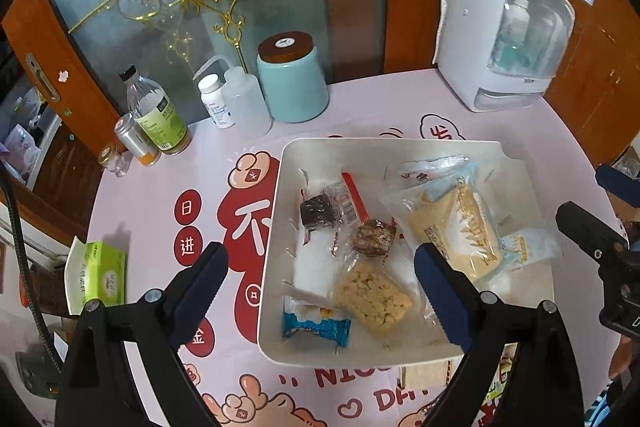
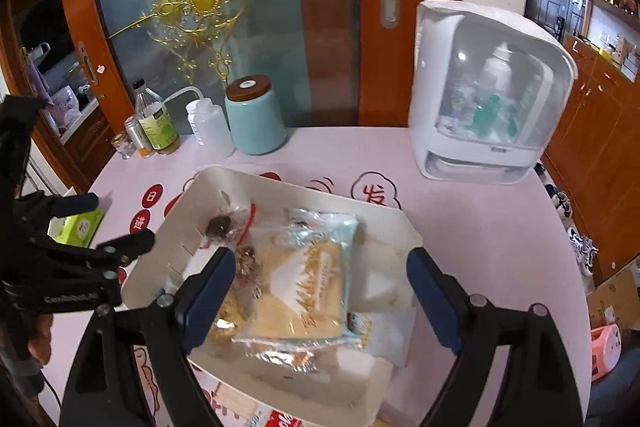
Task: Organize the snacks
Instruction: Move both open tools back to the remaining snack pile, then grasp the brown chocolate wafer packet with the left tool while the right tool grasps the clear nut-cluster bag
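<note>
While both my claws hang over the white tray (image 1: 276, 227), each stands spread wide with nothing between its pads. My left gripper (image 1: 320, 291) straddles the tray's near left wall, one blue finger (image 1: 200, 291) outside over the pink printed tablecloth (image 1: 160, 187), the other inside above the snacks. My right gripper (image 2: 320, 295) brackets the large cracker packet (image 2: 308, 287), its pads clear of the wrapper on both sides. That packet lies flat in the tray, its long axis running from near me away toward the far wall, leaning slightly left in the left wrist view. Left of it lie a puffed-grain bar (image 1: 374, 297), a brown wrapped sweet (image 1: 372, 237), a dark chocolate-coloured piece (image 1: 320, 213) and a blue-wrapped snack (image 1: 316, 321) in the near corner. Beyond the tray stand a teal canister (image 1: 292, 79), a squeeze bottle (image 1: 246, 99), a pill bottle (image 1: 216, 101) and a white cabinet (image 1: 500, 35); a green tissue pack (image 1: 100, 275) sits at the left edge.
</note>
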`<state>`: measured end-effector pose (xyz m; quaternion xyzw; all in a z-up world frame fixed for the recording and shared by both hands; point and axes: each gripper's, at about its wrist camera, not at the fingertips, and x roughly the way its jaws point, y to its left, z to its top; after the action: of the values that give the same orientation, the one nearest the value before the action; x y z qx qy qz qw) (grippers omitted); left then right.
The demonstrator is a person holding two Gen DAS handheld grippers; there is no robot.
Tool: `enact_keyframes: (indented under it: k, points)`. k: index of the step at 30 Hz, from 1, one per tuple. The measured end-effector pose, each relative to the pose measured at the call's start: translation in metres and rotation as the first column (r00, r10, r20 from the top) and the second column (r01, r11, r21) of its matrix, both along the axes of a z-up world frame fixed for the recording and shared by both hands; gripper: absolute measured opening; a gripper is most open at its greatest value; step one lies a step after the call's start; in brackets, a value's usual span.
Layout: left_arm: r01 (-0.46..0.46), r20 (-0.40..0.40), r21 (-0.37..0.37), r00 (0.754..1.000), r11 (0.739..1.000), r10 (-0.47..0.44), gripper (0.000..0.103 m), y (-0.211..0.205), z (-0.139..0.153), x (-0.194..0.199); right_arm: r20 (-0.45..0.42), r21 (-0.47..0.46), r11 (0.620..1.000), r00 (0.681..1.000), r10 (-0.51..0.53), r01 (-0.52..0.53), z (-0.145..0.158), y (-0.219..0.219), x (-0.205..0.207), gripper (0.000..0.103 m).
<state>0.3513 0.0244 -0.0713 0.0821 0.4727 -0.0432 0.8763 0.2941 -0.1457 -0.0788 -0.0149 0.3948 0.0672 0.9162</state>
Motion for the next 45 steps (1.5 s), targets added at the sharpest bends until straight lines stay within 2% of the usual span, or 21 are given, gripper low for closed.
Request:
enact_keyframes:
  k: [10,19,25,30,32,35,41,45]
  points:
    - [0.070,0.023,0.022,0.997,0.997,-0.071,0.094,-0.023,0.019,-0.057,0.022,-0.038,0.999,1.000,-0.012,0.013,0.009,-0.022,-0.059,0.088]
    - [0.152,0.036,-0.034,0.988,0.988,-0.151,0.094,-0.054,0.012,-0.131,-0.060,-0.028,0.996,0.994,-0.086,0.085,-0.015,-0.063,-0.121,0.088]
    - [0.155,0.038,-0.086,0.988,0.984,-0.152,0.094,-0.072,-0.003,-0.166,-0.083,-0.032,0.992,0.989,-0.122,0.120,-0.028,-0.079,-0.156,0.088]
    - [0.122,-0.002,-0.141,0.992,0.982,-0.123,0.094,-0.082,-0.030,-0.185,-0.128,0.022,0.986,0.978,-0.163,0.167,-0.051,-0.097,-0.175,0.088]
    - [0.102,-0.035,-0.163,0.993,0.981,-0.109,0.094,-0.084,-0.048,-0.191,-0.151,0.056,0.980,0.972,-0.181,0.191,-0.064,-0.103,-0.179,0.088]
    - [0.059,-0.102,-0.153,0.992,0.986,-0.075,0.094,-0.085,-0.084,-0.194,-0.212,0.098,0.966,0.953,-0.215,0.239,-0.092,-0.113,-0.184,0.088]
    - [-0.076,-0.213,-0.099,0.976,0.992,0.053,0.094,-0.082,-0.150,-0.188,-0.330,0.153,0.937,0.910,-0.253,0.316,-0.141,-0.123,-0.191,0.088]
    - [-0.174,-0.275,-0.142,0.953,0.974,0.130,0.094,-0.074,-0.175,-0.181,-0.384,0.172,0.922,0.885,-0.263,0.348,-0.164,-0.121,-0.191,0.088]
